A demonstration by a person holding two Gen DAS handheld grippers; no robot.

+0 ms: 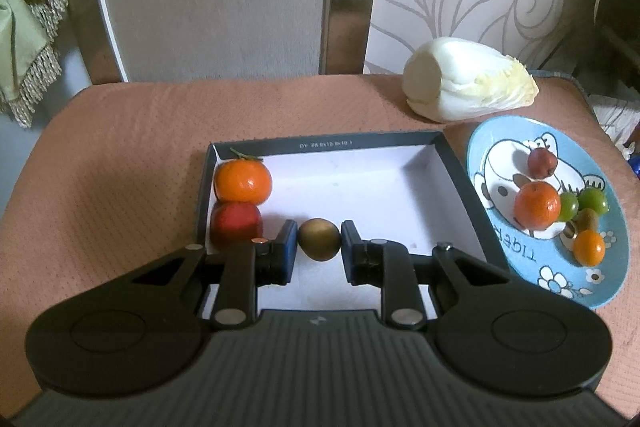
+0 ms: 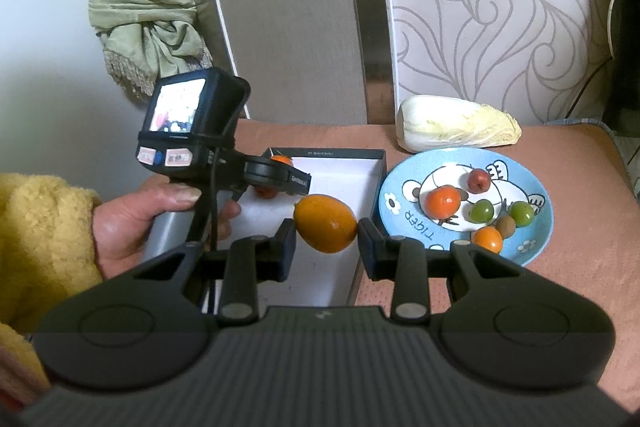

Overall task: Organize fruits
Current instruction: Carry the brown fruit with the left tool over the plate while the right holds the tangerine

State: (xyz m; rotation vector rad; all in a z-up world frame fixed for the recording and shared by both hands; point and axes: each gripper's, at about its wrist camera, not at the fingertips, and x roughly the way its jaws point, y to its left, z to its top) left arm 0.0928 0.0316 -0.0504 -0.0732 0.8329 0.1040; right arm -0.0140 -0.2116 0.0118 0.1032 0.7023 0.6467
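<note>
The left gripper (image 1: 319, 245) pinches a small brownish-gold oval fruit (image 1: 319, 239) between its blue-padded fingers, low over the white floor of the shallow dark-walled cardboard box (image 1: 456, 179). In the box's left corner an orange mandarin with a green stem (image 1: 242, 181) sits touching a red round fruit (image 1: 236, 225) just in front of it. The right gripper (image 2: 326, 233) clamps a larger orange oval fruit (image 2: 325, 223) above the box's right half. Right of the box, the blue cartoon-printed plate (image 1: 600, 279) holds a mandarin, a small dark red fruit, two green fruits, a brown kiwi-like fruit and a small orange one. A pale napa cabbage (image 1: 468, 85) lies behind the plate on the salmon-coloured tablecloth (image 1: 120, 155)
</note>
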